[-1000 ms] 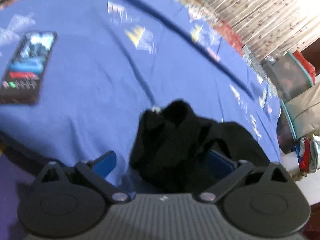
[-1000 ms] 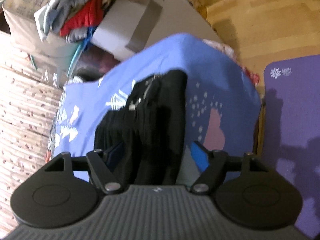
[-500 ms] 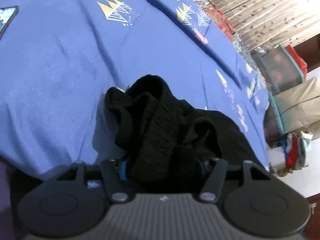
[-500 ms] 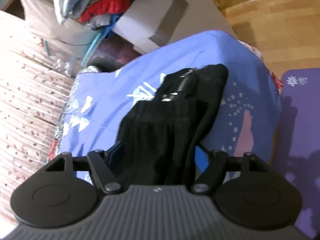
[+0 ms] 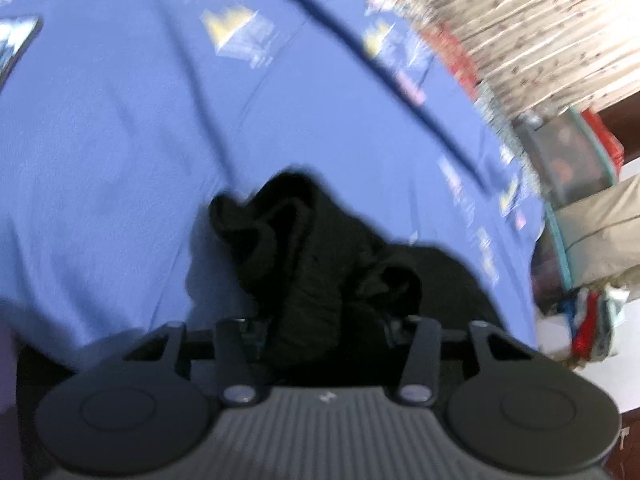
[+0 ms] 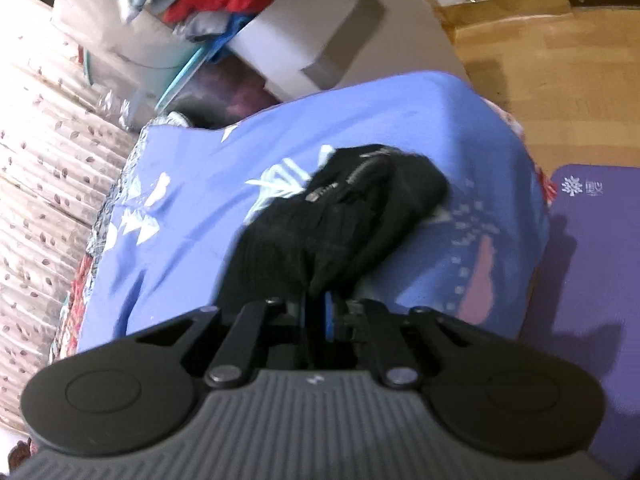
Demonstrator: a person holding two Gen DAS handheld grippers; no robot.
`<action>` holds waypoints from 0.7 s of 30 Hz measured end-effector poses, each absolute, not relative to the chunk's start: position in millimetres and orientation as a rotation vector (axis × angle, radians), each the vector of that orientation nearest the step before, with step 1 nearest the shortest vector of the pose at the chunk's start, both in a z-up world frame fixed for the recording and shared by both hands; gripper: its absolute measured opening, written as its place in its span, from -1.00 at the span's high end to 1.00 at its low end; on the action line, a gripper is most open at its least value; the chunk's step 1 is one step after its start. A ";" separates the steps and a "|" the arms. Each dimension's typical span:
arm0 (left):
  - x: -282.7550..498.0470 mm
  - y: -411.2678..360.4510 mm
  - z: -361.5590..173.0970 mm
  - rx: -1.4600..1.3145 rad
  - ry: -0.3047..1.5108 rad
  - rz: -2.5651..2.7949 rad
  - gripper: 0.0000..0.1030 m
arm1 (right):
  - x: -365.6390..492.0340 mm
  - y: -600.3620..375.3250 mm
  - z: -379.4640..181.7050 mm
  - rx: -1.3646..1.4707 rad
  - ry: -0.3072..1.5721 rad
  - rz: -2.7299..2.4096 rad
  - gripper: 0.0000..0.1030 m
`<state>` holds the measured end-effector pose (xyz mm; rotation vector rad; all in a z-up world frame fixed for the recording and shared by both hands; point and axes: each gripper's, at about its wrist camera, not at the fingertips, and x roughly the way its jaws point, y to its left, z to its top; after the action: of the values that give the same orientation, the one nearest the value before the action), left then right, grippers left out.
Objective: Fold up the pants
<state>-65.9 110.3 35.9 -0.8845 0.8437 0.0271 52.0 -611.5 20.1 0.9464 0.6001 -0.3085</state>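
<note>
A: Two tongs bite the black pants (image 5: 320,264) bunched on the blue bed sheet (image 5: 120,160): left tongs (image 5: 324,328) closing around a thick wad, right tongs (image 6: 316,312) pinched nearly shut on a thin fold.

B: Risk?

A: That thin fold may slip. Behind the pants, a clear storage bin (image 5: 568,160); contents unreadable.

Black pants (image 6: 340,220) on blue, white-and-yellow-patterned bedsheet (image 5: 120,140); purple mat (image 6: 592,280).

One pair of black pants (image 5: 312,264), two grippers, one blue bedsheet (image 5: 120,160), one purple mat (image 6: 592,280).
</note>
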 end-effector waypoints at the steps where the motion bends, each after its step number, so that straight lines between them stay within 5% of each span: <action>1: -61.3 116.4 46.8 -0.903 0.807 0.017 0.30 | 55.6 -609.4 30.9 0.967 0.576 -0.288 0.79; 6: -23.1 150.0 106.7 -0.912 0.644 -0.015 0.57 | 104.5 -583.7 111.9 0.934 0.454 -0.152 0.79; 14: 5.2 194.7 217.6 -0.815 0.357 -0.024 0.57 | 181.0 -533.0 217.6 0.957 0.269 0.036 0.79; 21: -27.3 225.7 184.4 -0.817 0.425 0.122 0.56 | 171.6 -507.6 171.0 0.917 0.359 0.059 0.79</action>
<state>-27.3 225.7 184.4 -0.8174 0.4255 0.1222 171.6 -507.6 171.0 0.9174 0.3589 0.0585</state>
